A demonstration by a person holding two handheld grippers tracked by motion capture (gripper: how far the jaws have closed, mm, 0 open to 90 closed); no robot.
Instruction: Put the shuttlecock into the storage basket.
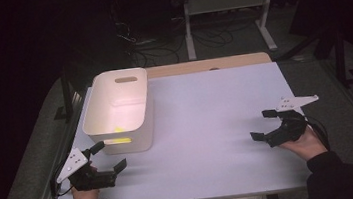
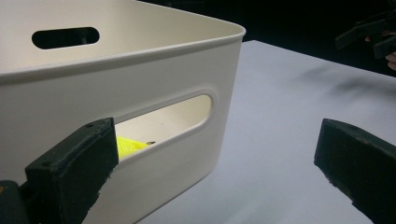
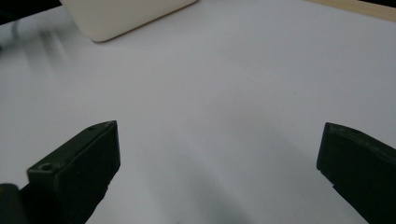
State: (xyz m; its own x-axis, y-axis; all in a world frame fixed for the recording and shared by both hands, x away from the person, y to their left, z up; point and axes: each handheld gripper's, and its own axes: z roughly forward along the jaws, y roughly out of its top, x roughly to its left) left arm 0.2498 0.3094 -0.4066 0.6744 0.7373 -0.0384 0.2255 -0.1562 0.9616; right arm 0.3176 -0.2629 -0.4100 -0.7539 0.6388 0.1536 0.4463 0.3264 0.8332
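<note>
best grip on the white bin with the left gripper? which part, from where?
Take the near wall of the white bin at its handle slot. Come from the near side, where the left gripper sits open: one jaw through the slot, one over the rim. The walls are smooth, and the slot gives a thin lip to pinch.

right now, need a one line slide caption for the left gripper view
Open left gripper beside a white bin, a yellow object visible through its handle slot.
</note>
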